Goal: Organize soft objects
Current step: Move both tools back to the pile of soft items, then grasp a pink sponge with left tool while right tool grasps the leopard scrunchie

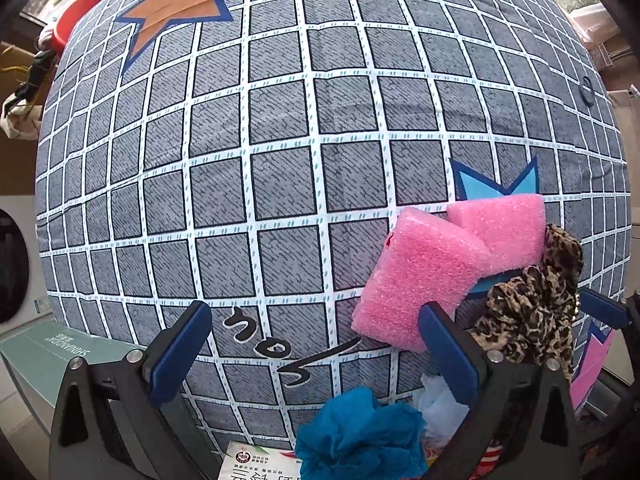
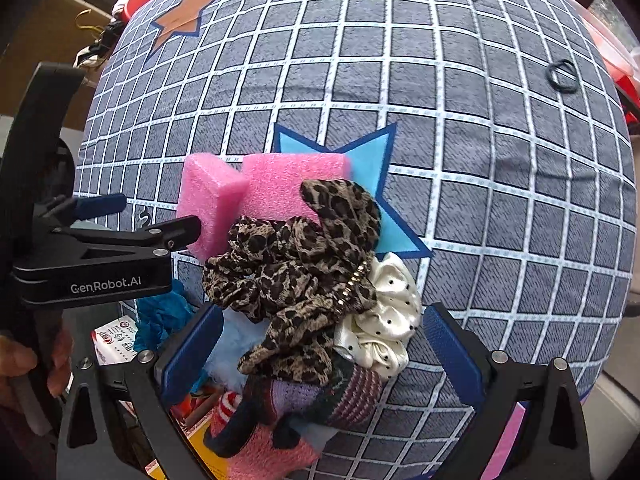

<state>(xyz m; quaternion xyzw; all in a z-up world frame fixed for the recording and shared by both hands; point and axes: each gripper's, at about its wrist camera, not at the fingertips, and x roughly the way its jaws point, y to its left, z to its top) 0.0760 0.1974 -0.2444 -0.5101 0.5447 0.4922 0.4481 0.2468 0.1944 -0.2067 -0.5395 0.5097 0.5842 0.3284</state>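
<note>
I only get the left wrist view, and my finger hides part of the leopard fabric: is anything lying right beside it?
Observer: Yes, a cream polka-dot scrunchie touches the leopard fabric on its right.
Operator: Is the right gripper holding anything?
Observer: No, the right gripper is open, its jaws either side of that fabric, not pressing.
Operator: Anything nearer than the pile?
Observer: Striped knit pieces lie at its near edge.

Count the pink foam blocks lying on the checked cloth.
2: one pink foam block nearest the left gripper, the other behind it, partly under the leopard-print scrunchie.
</note>
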